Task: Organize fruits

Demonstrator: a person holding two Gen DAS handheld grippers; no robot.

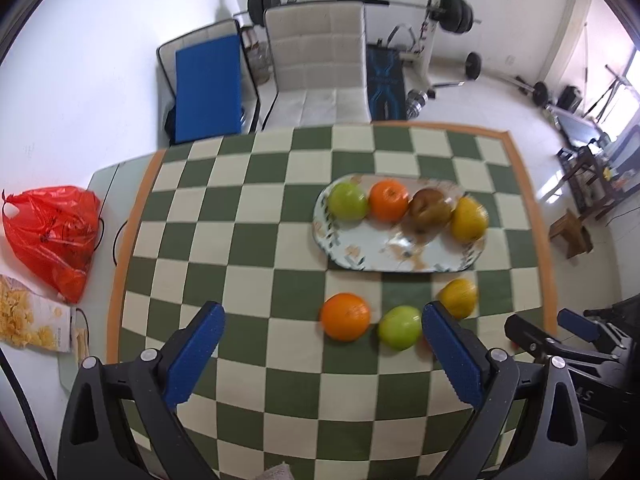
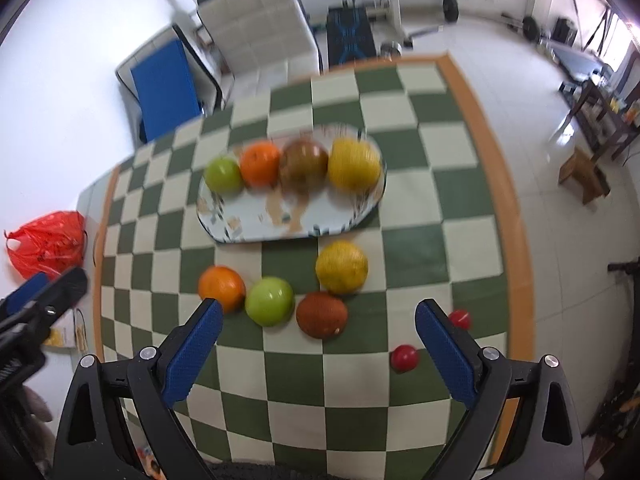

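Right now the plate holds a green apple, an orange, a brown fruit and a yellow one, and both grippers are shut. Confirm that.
Not quite. The plate does hold those four fruits, but both grippers are open: the left gripper and the right gripper each show wide-apart fingers with nothing between them, as each wrist view shows.

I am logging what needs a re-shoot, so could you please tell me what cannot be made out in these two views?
- Left wrist view: the brown fruit on the cloth is hidden behind the left gripper.
- Left wrist view: the small red fruits are almost wholly hidden likewise.
- Both views: the plate pattern is smeared by motion blur.
- Left wrist view: the snack box is cut off by the edge, its print unreadable.
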